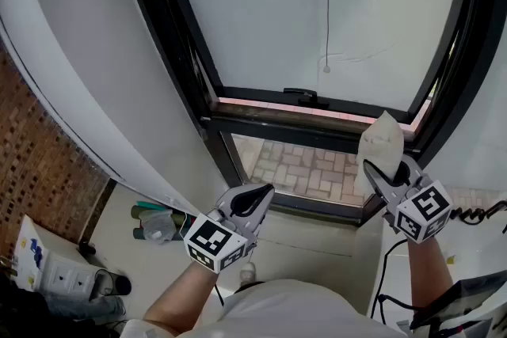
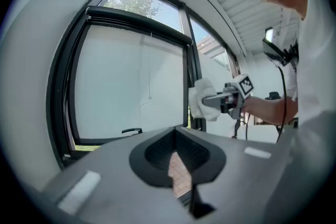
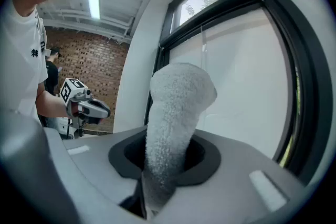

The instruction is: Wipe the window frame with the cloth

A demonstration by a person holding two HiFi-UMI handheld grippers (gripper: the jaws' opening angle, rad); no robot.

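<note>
We see the window frame (image 1: 317, 134) cut off at the head view's top edge. The cloth (image 1: 382, 140) has its lower end hidden between the clamped jaws of the right gripper (image 1: 377, 175). Small bottle-like things (image 1: 154, 222) at the left edge of the floor (image 1: 139, 257) are too small to name.

Handle (image 1: 303, 96) juts from window frame (image 1: 317, 131); cord (image 1: 326, 12) dangles above.
</note>
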